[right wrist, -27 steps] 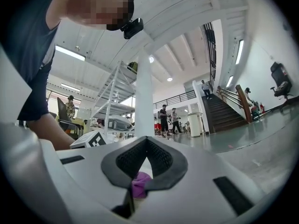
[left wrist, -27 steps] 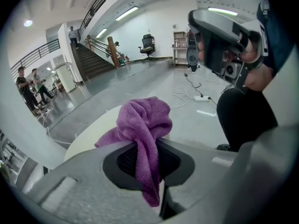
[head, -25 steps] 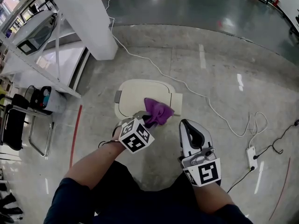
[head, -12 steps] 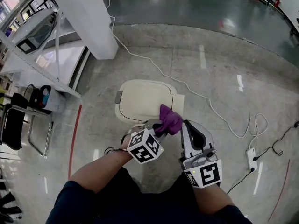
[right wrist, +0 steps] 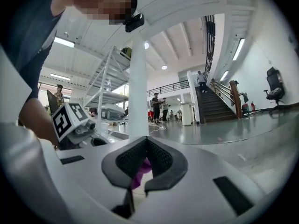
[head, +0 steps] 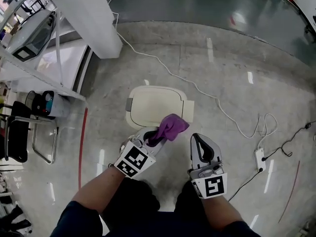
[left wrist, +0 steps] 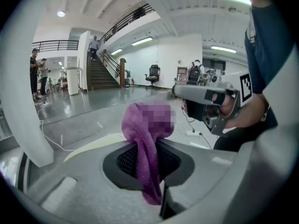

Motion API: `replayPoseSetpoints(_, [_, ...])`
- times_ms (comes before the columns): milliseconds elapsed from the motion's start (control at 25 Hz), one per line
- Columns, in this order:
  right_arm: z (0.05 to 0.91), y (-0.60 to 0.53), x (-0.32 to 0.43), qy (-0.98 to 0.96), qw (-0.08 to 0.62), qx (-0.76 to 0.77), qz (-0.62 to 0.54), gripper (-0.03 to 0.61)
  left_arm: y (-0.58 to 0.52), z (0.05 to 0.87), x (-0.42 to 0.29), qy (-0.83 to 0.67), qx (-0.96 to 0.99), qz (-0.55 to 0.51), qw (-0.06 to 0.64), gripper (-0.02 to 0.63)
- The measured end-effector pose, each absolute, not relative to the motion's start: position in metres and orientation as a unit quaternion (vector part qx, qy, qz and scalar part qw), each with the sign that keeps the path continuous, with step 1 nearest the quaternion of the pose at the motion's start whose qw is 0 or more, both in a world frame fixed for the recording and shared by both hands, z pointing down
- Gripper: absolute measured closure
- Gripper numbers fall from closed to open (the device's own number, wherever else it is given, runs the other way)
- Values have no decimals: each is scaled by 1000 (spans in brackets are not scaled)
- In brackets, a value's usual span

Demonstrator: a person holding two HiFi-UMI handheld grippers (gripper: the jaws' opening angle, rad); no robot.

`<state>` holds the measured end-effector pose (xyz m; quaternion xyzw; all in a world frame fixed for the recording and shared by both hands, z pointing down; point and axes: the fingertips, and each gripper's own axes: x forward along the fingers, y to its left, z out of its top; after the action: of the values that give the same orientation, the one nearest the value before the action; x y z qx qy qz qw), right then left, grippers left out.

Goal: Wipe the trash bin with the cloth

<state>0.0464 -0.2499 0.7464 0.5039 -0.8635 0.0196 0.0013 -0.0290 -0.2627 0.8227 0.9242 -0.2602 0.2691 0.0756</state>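
Several things ring the spot: a power strip [head: 260, 158] to the right, a black chair [head: 15, 137] to the left, a white cable [head: 217, 106] snaking past toward a white pillar [head: 86, 19]. The floor [head: 232, 58] is glossy grey concrete in an open hall. The left claw [head: 157, 135] clamps the purple cloth [head: 172, 126] over the near corner of the cream trash bin [head: 153, 102]; the right claw [head: 198, 138], closed and empty, hangs just beside.

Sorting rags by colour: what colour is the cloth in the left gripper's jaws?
Purple knitted cloth, best seen in the left gripper view.
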Motion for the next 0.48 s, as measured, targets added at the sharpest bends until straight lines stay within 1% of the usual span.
replayPoseSetpoints(80, [729,-245,46,-862,28,506,19,569,-260,791,-34,-267,926,253,85,561])
replayPoseSetpoints(320, [652,-227,42,-862,78,501,9,569,-235,688,-43,-276,929,222,112,561])
replayPoseSetpoints(480, [589,-215,33,-866,87,492,0,568,-214,617,-50,-282,929,207,122,561])
